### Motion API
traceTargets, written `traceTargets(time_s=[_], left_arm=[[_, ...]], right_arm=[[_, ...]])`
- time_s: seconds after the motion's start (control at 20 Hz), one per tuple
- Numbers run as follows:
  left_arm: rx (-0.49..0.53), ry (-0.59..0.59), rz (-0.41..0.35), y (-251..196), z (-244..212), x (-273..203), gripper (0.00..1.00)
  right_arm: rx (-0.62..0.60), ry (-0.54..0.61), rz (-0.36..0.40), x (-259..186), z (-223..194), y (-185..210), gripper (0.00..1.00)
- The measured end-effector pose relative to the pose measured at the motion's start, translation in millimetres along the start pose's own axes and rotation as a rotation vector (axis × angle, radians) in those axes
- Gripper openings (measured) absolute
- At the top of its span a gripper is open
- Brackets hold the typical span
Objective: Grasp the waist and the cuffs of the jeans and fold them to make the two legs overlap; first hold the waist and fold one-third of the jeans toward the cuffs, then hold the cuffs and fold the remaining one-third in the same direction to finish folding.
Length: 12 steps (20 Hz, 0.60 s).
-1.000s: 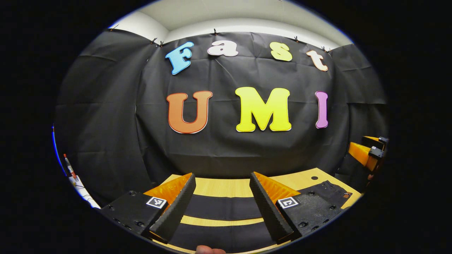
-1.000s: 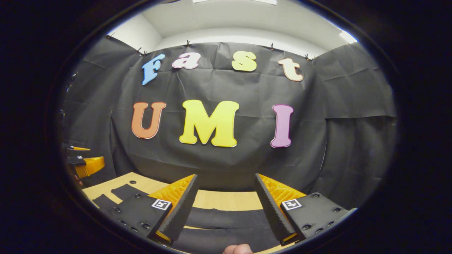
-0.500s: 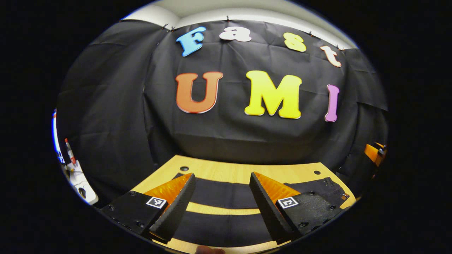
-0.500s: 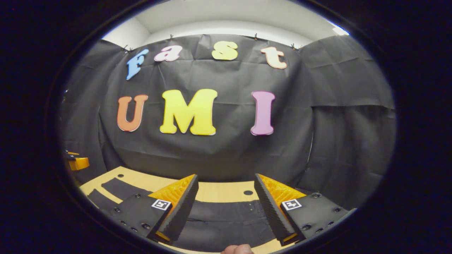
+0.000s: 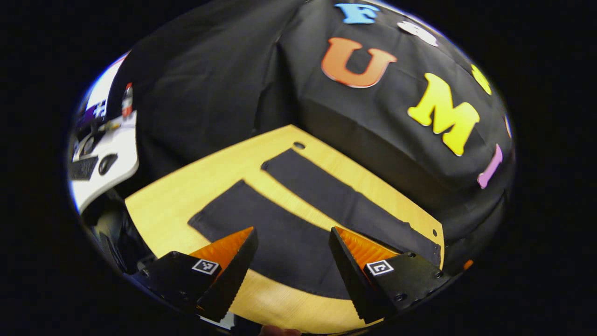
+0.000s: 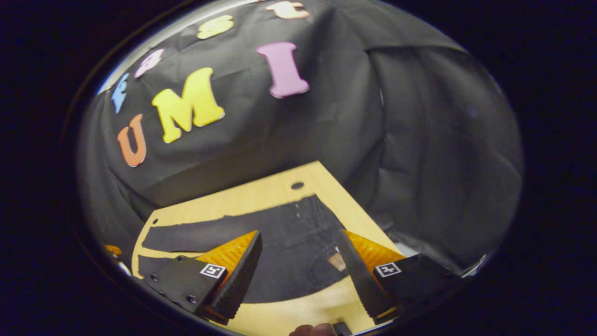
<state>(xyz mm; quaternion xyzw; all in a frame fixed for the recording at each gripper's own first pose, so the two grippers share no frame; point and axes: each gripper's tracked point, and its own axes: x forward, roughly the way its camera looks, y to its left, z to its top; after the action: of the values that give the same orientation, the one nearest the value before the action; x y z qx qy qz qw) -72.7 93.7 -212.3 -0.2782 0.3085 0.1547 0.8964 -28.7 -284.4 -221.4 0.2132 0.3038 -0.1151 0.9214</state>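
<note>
Black jeans lie flat on the wooden table [image 5: 182,196], legs spread apart. In the left gripper view the near leg [image 5: 280,238] and the far leg [image 5: 340,198] run toward the cuffs at the left. My left gripper [image 5: 291,275] hovers open above the near leg, nothing between its fingers. In the right gripper view the jeans' waist end [image 6: 303,224] with its pockets lies on the table [image 6: 261,193]. My right gripper [image 6: 298,280] hangs open over it, holding nothing.
A white side table [image 5: 105,154] with small items and a bottle [image 5: 126,99] stands beyond the table's left end. Black cloth walls close in behind. Small round holes [image 5: 299,145] mark the tabletop's corners. Part of a hand [image 6: 311,330] shows at the bottom edge.
Both grippers have risen and tilted down toward the table. The left view swung toward the cuffs, the right toward the waist. Both stay open.
</note>
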Motion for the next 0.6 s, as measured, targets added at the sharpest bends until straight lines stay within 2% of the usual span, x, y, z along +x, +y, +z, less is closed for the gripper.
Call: traceTargets(time_s=[0.05, 0.1, 0.15, 0.2, 0.35, 0.45, 0.6], left_arm=[[-0.052, 0.033, 0.017, 15, -7, 5, 0.99], [-0.113, 0.062, 0.030, 30, -12, 12, 0.99], [-0.184, 0.091, 0.036, 42, -17, 15, 0.99], [-0.260, 0.111, 0.029, 46, -21, 18, 0.99], [-0.427, 0.148, 0.029, 66, -22, 30, 0.99], [-0.553, 0.166, 0.054, 84, -25, 38, 0.99], [-0.653, 0.196, 0.092, 105, -31, 48, 1.00]], right_arm=[[0.061, 0.045, -0.010, 9, -11, -13, 0.96], [0.108, 0.086, -0.017, 16, -21, -23, 0.98], [0.153, 0.120, -0.026, 16, -34, -35, 0.92], [0.197, 0.150, -0.033, 17, -45, -41, 0.98], [0.327, 0.220, -0.048, 22, -67, -48, 0.98], [0.416, 0.255, -0.065, 27, -74, -51, 0.98], [0.509, 0.295, -0.078, 33, -81, -58, 0.98]])
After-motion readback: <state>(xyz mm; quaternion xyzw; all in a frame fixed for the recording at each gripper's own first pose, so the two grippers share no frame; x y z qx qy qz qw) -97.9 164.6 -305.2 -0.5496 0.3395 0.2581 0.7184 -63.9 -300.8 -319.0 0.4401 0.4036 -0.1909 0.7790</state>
